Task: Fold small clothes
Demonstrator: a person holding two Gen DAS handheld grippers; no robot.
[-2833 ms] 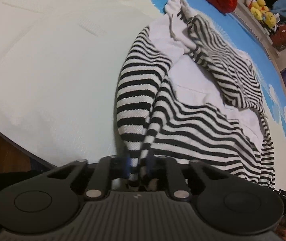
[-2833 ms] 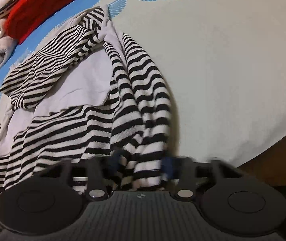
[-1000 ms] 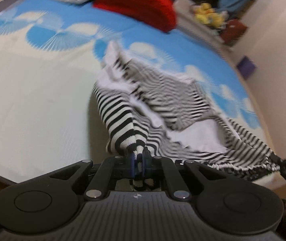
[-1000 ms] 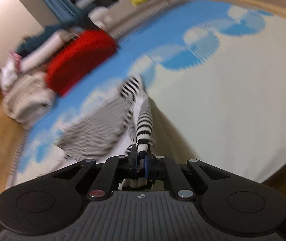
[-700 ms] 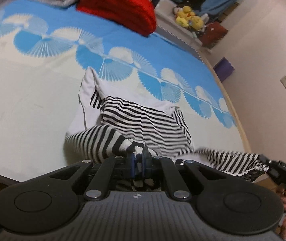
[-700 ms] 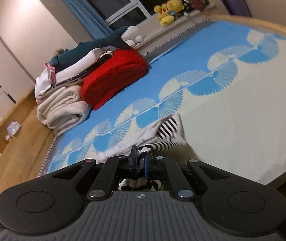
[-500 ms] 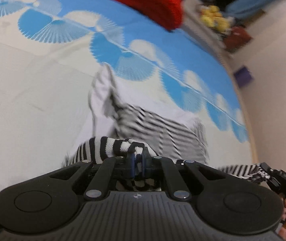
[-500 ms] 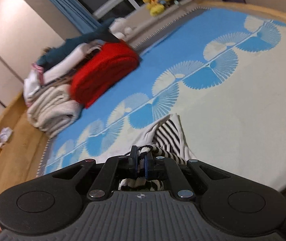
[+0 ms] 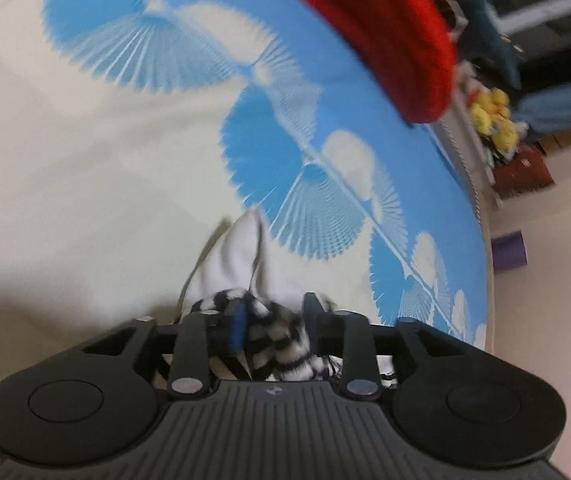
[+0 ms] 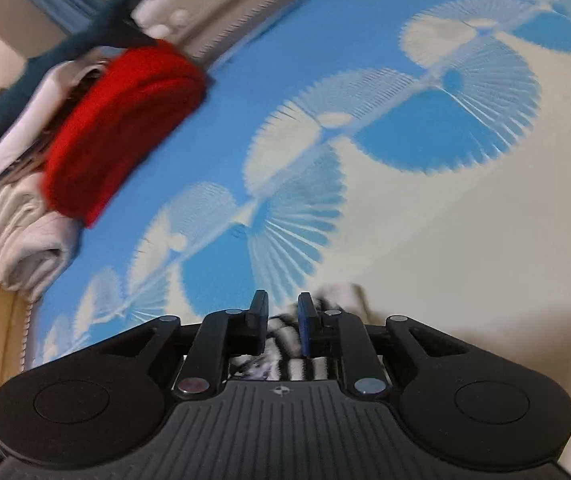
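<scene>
The black-and-white striped garment (image 9: 277, 340) lies bunched on the bed right under my left gripper (image 9: 273, 320). Its white part (image 9: 241, 256) sticks out ahead. The left jaws are opening, and striped cloth sits loose in the wide gap between them. In the right wrist view the same garment (image 10: 285, 342) shows below my right gripper (image 10: 282, 318), with a white corner (image 10: 345, 294) just to its right. The right jaws are opening too; the cloth lies low between the fingers and the pads stand off it. Most of the garment is hidden beneath both grippers.
The bed cover (image 9: 85, 160) is cream with blue fan shapes. A folded red blanket (image 10: 121, 120) and rolled pale towels (image 10: 17, 240) sit at the far end. Yellow plush toys (image 9: 493, 116) and a purple box (image 9: 507, 250) stand beyond the bed's right edge.
Both grippers swung forward and down over the bed, folding the striped cloth over itself. Their jaws, shut on the cloth before, have now parted.
</scene>
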